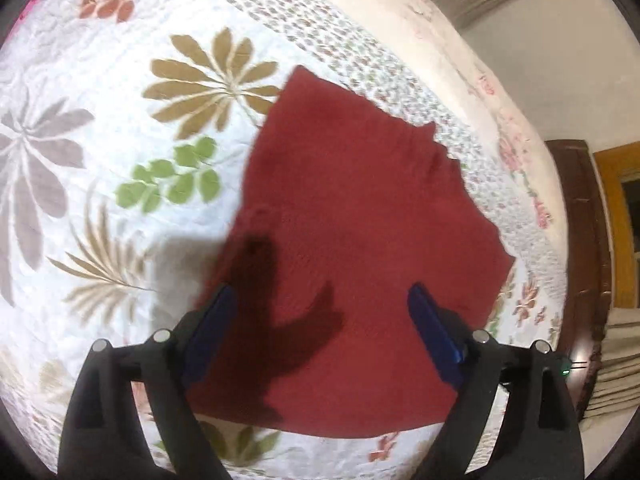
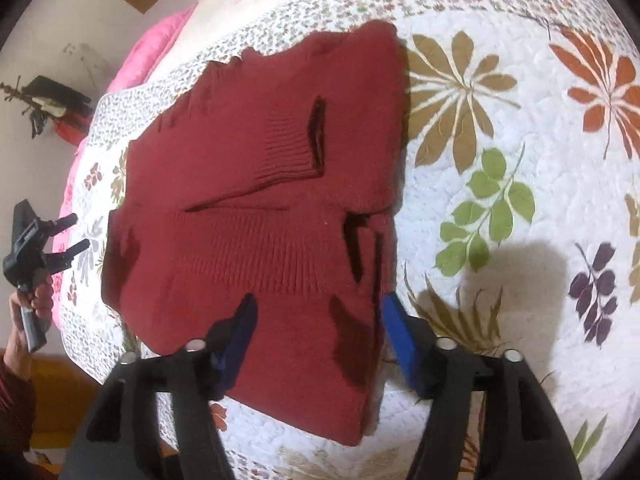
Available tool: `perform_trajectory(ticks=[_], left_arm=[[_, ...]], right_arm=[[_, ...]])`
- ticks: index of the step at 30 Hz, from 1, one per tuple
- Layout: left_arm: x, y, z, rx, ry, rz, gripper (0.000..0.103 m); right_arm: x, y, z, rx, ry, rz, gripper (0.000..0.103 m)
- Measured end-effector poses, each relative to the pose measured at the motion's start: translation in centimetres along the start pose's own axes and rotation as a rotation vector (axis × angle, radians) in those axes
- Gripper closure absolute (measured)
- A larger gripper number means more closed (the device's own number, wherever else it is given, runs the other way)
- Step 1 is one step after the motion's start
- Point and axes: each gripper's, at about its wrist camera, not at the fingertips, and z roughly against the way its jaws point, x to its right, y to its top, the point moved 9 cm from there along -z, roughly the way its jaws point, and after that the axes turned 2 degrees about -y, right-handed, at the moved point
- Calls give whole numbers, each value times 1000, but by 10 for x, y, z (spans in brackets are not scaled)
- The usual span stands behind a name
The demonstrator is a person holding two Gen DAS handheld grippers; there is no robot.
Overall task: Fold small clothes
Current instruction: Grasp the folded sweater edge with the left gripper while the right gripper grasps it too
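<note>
A dark red knitted sweater lies folded on a bed, on a white quilt printed with large leaves, and everything here is placed from that sweater. It sits near one edge of the quilt, where the small-flowered border runs beside it. In the right wrist view its ribbed bands and several folded layers show, with a stacked edge toward the side of the big tan leaf print.

The right gripper hovers over the near end of the sweater. Its 2 blue fingers stand wide apart and hold nothing; 1 is above the red knit, the other at the sweater's layered edge.

The left gripper looks down on the sweater from another side. Its 2 fingers are also spread wide, with only bare red fabric between them and no cloth gripped.

In the right wrist view the left gripper appears beyond the sweater's far side, off the bed's edge, held in a hand, fingers apart.

A pink cover shows past the sweater, under the quilt's border.
</note>
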Motion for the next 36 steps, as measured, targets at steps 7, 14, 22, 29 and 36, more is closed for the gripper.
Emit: perform_trajectory(ticks=[7, 14, 22, 29, 36], left_arm=[[5, -5, -29, -48, 108, -243, 15], [19, -6, -66, -91, 205, -425, 30], [23, -13, -75, -137, 133, -434, 95], [21, -16, -40, -58, 4, -380, 95], [15, -5, -66, -79, 100, -394, 72]], right_arm=[[-17, 17, -19, -30, -3, 128, 17], [-27, 17, -57, -123, -37, 213, 44], [-34, 7, -51, -133, 56, 172, 93], [-30, 14, -9, -41, 212, 71, 93], [-24, 17, -31, -75, 166, 68, 93]])
